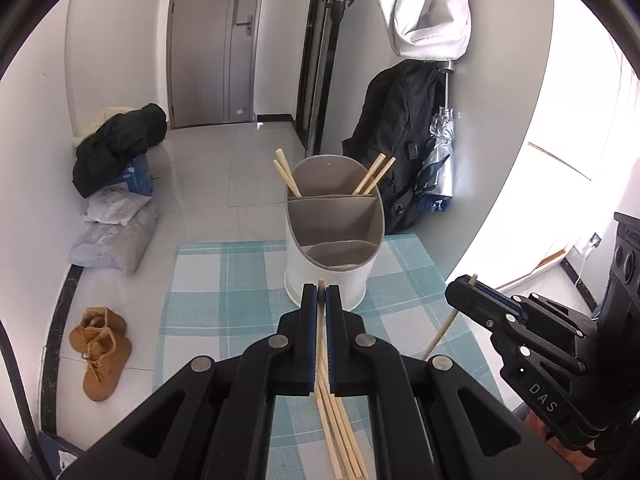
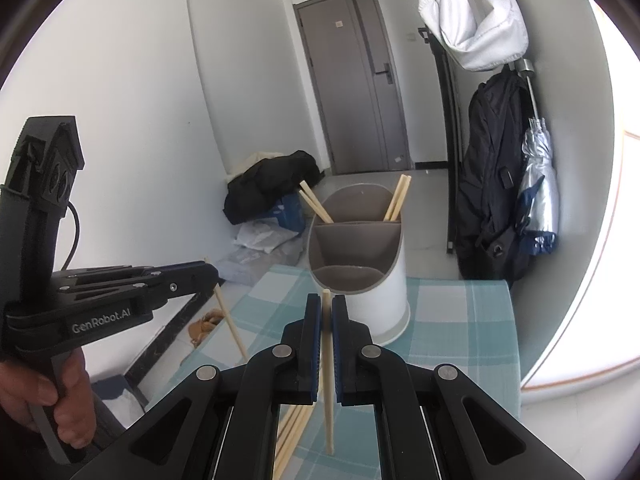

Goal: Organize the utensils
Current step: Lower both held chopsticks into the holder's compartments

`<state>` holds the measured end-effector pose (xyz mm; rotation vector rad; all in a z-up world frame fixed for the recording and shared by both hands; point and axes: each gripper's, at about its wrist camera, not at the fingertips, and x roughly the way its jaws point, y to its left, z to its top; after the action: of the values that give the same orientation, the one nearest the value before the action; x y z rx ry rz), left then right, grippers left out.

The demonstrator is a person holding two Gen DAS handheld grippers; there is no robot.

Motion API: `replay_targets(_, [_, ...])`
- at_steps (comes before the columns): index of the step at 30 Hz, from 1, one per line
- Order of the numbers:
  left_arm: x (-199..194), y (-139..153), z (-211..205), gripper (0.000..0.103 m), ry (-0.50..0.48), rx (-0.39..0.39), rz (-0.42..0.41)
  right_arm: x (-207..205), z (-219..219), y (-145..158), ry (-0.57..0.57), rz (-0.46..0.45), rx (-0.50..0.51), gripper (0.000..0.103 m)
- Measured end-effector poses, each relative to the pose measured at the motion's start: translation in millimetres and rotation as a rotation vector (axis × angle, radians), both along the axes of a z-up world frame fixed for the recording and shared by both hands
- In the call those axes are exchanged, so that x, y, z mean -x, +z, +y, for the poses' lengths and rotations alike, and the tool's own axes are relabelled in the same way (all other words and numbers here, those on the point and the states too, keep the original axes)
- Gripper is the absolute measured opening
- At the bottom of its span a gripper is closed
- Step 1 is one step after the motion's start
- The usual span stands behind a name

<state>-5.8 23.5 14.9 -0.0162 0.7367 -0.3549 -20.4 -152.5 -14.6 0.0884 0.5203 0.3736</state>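
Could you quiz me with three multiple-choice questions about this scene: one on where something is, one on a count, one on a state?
1. Where does the white utensil holder stand?
A. on the checked cloth
B. on the floor beside the boots
C. on a shelf by the door

2. How many chopsticks stand in the holder's far compartment?
A. none
B. four
C. nine

3. What is the left gripper doing?
A. standing wide open
B. shut on a chopstick
C. clamping the holder's rim

Answers:
1. A: the holder's base sits on the blue and white checked cloth.
2. B: two sticks lean left and two lean right in that compartment.
3. B: a chopstick runs between its closed pads, and the right gripper likewise grips one.
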Motion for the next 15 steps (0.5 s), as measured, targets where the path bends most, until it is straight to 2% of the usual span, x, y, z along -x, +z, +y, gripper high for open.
replay_targets(9, [-7.7,18.7,-8.1,0.0,-0.043,0.027,0.006,-7.2,-0.5,5.7,-0.009,-0.006,-0.002,0.004])
replay_targets(15, [-14.3,45.3,-14.4,0.0,-0.063,0.055,-0.004,-15.2,-3.7,27.2,-0.012,-0.03,-0.006,0.004])
